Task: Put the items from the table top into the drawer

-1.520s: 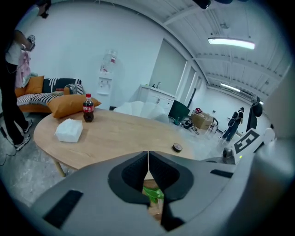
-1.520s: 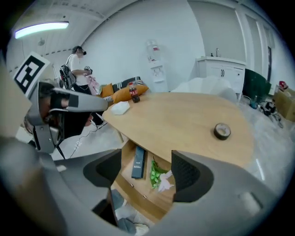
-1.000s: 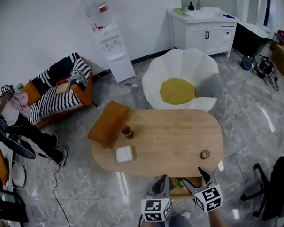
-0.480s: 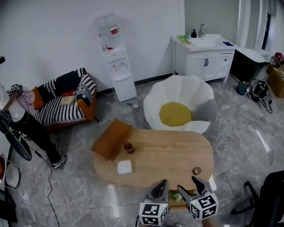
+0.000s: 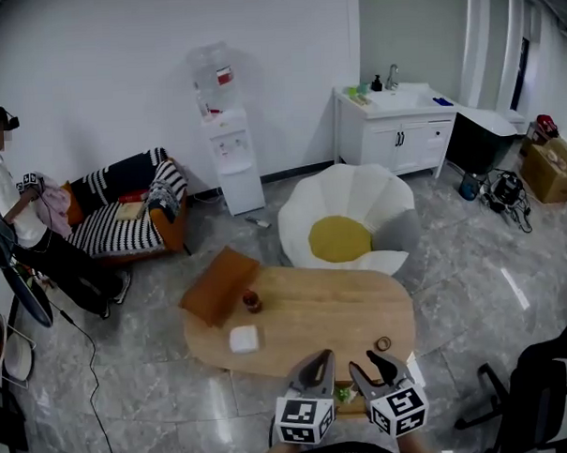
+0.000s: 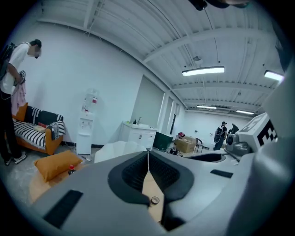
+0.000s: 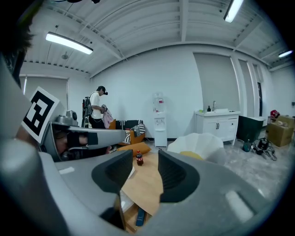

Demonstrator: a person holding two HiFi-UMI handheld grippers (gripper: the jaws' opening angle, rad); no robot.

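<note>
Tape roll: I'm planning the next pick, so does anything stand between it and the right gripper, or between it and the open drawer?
Nothing visible does. The tape roll lies alone on the table near its front edge. The right gripper, its jaws just closing partway with nothing between them, hovers before it; the drawer stands open beneath.

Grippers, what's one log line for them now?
left gripper: shut, empty | right gripper: apart, just been closing, nothing between | bottle, tape roll: on table
</note>
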